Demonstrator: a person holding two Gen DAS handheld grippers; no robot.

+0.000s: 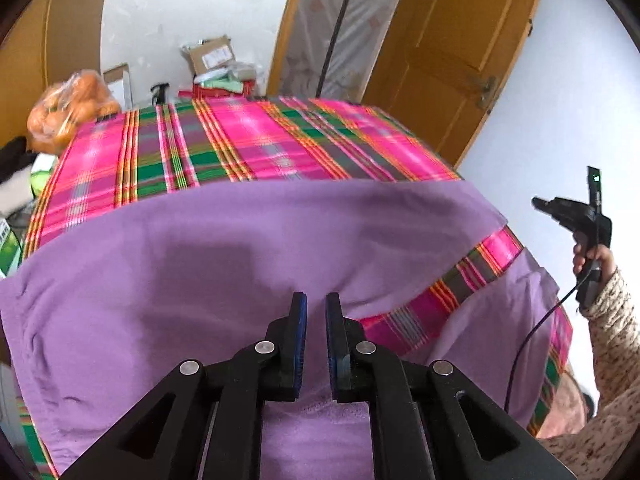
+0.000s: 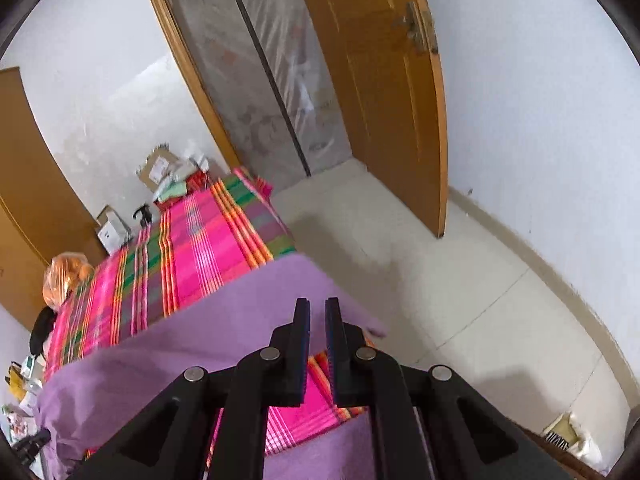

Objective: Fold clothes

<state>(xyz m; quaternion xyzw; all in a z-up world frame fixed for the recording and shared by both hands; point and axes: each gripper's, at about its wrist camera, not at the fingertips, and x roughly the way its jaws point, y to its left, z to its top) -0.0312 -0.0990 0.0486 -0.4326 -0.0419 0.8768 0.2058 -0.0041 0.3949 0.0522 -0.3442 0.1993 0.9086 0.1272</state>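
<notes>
A plain lilac-purple garment is seen spread ahead of and beneath the left gripper's black jaws, whose inner pads are blue. Beyond the jaws, a plaid bedsheet is shown in bright pink, crossed by green and grey bands with orange and yellow stripes. Far off to the left of the jaws, an orange-tinted plastic bag is visible. To the right, a sleeve in beige with dark speckles is seen. Behind the right gripper's black jaws, an amber-brown wooden door, white walls and a cream tiled floor are shown.
</notes>
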